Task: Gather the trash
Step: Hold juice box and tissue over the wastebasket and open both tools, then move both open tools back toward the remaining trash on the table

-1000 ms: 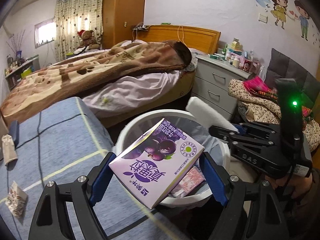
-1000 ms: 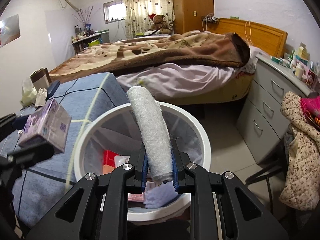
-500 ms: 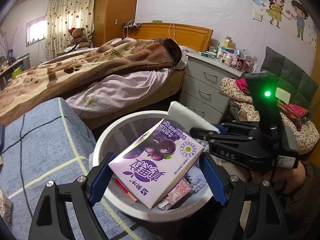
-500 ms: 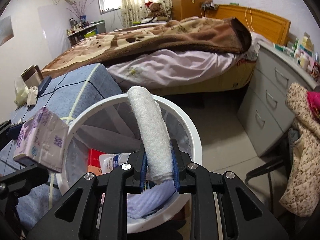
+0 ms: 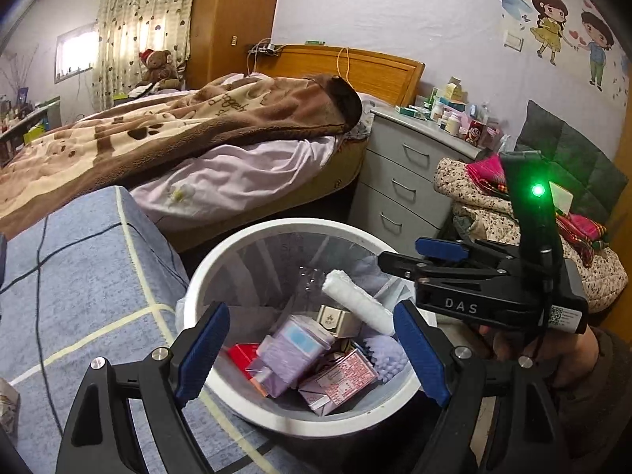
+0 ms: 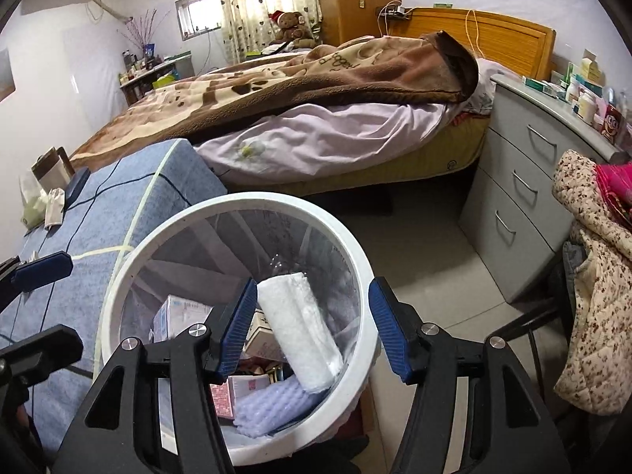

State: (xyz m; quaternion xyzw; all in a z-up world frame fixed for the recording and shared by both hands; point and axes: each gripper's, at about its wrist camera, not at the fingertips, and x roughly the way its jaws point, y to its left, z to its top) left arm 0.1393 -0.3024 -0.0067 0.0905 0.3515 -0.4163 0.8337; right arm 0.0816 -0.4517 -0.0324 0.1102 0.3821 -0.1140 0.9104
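Left wrist view first: the left hand-held gripper [image 5: 312, 349] hangs over the white trash bin [image 5: 221, 260], blue pads spread wide with nothing between them. Down inside the bin sits the purple carton [image 5: 294, 353], lying among a pink box [image 5: 337, 379] and a small white box [image 5: 335, 318]. A white fibrous roll [image 5: 357, 300] rests slanted on top of the pile. The right hand-held gripper [image 5: 399, 251] pokes in from the right above the rim, gripped by the person's hand [image 5: 553, 355].

Over to the right wrist view: the right hand-held gripper [image 6: 312, 330] has its jaws opening, and the white fibrous roll [image 6: 298, 330] sits between them but clear of both pads, already down in the white trash bin [image 6: 130, 260]. The bin stands on the floor against the near corner of the blue checked bedspread [image 6: 118, 205].

So this looks like the drop-off step, both items binned. More litter lies at the far left edge of that bedspread, a crumpled white wrapper [image 6: 53, 207] among it. The next move likely calls for lifting both grippers clear of the rim and swinging left toward it.
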